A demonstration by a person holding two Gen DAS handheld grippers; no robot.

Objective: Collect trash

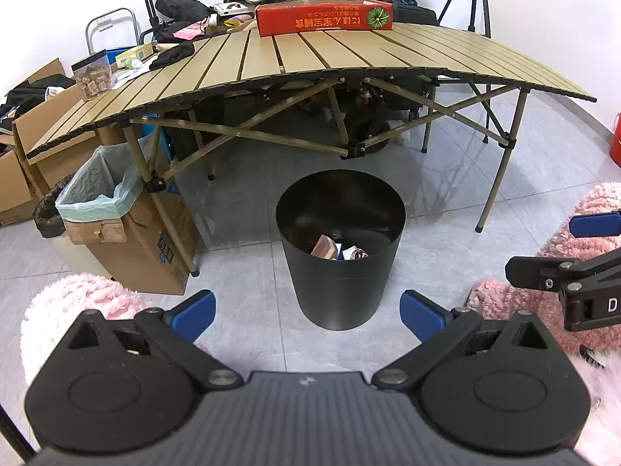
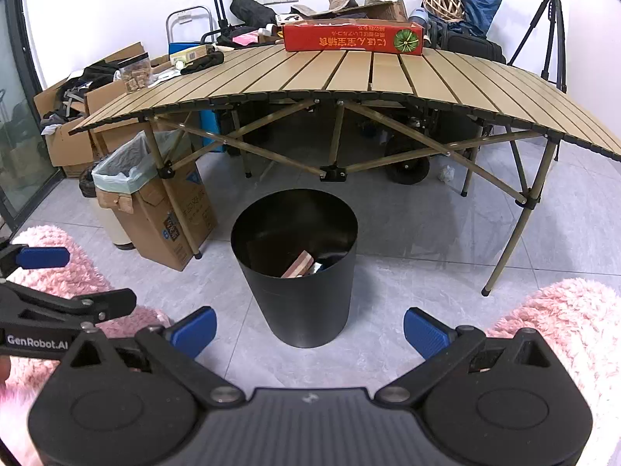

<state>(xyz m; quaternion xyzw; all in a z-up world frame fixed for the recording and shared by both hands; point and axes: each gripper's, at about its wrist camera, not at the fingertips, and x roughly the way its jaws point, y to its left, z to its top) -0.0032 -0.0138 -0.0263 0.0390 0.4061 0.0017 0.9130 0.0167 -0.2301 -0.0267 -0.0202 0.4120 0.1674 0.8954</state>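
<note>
Both claws stand wide apart and hold nothing: the left gripper (image 1: 307, 312) and the right gripper (image 2: 309, 330) each point down at the round black metal trash bin (image 1: 341, 248) that stands on the grey tiled floor (image 1: 446, 240), just in front of the tan slatted folding table (image 1: 330, 54). The bin sits between each gripper's blue-padded fingers (image 1: 196, 308) in its own view, though well short of them. The trash already gathered lies at the bottom of the bin — a pinkish-brown block-like packet (image 2: 299, 266) leaning against the wall, with a few small printed wrappers (image 1: 355, 253) beside it. These look light and stiff enough to pinch by an edge; crumpled wrappers would probably give under the pads and could slip, so a firm bite across the thicker middle seems safer.

The tabletop near the bin is bare; a long red cardboard box with a green fruit picture (image 1: 324, 19) rests at the far edge, among clutter that may not be trash at all. If the box is to go, it should be light but wide — best taken at a short end or a corner flap, where the jaws can span it. A cardboard carton lined with a pale green bag (image 1: 97, 194) stands by the table's left leg
</note>
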